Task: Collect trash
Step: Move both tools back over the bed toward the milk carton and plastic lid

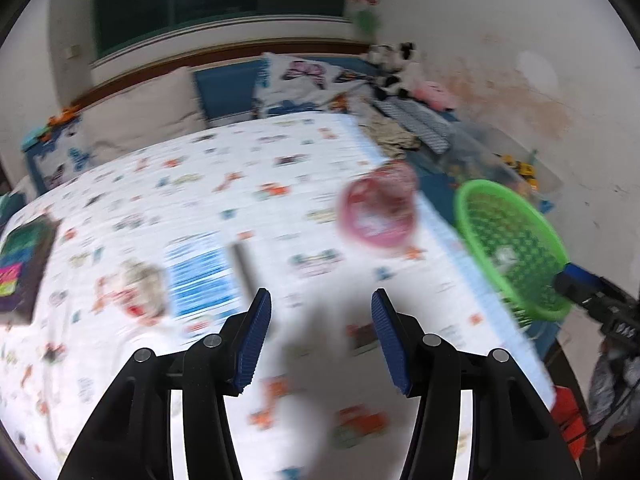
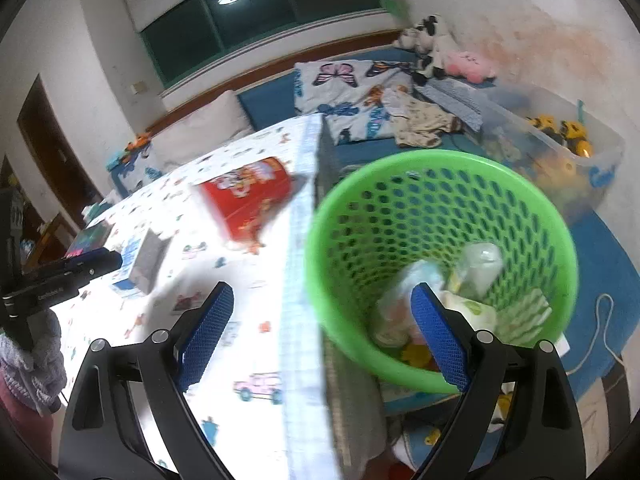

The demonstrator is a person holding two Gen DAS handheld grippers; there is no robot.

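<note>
My left claw point(image 1: 321, 300) has its blue ribbed pads apart with nothing between them, only the blurred white sheet printed with small coloured cartoon vehicles point(image 1: 224, 184) that covers the bed. From that camera, at about nine o'clock, a dark flat book-like thing with bright patches point(image 1: 20, 264) lies at the sheet's edge. Next, at about ten o'clock from the claw, sits a crumpled white and red wrapper point(image 1: 138, 290), and just beside it a blue and white printed carton point(image 1: 202, 276). At one o'clock, further up the bed, lies a round red and pink snack container point(image 1: 378, 212), too blurred for me to read. At three o'clock the green perforated plastic basket point(image 1: 512, 244) stands off the bed's edge, with the tip of my other tool against its near rim.

My right claw point(image 2: 322, 296) is also spread wide and holds nothing; its left pad is over the sheet, its right pad in front of the basket's mouth. In this view the red container is at eleven o'clock, lying on its side. The basket, at one o'clock, already holds pale crumpled wrappers and a clear plastic piece point(image 2: 480, 264). Beyond it, at two o'clock, a clear plastic tub of yellow toys point(image 2: 568, 148) stands by the wall.
</note>
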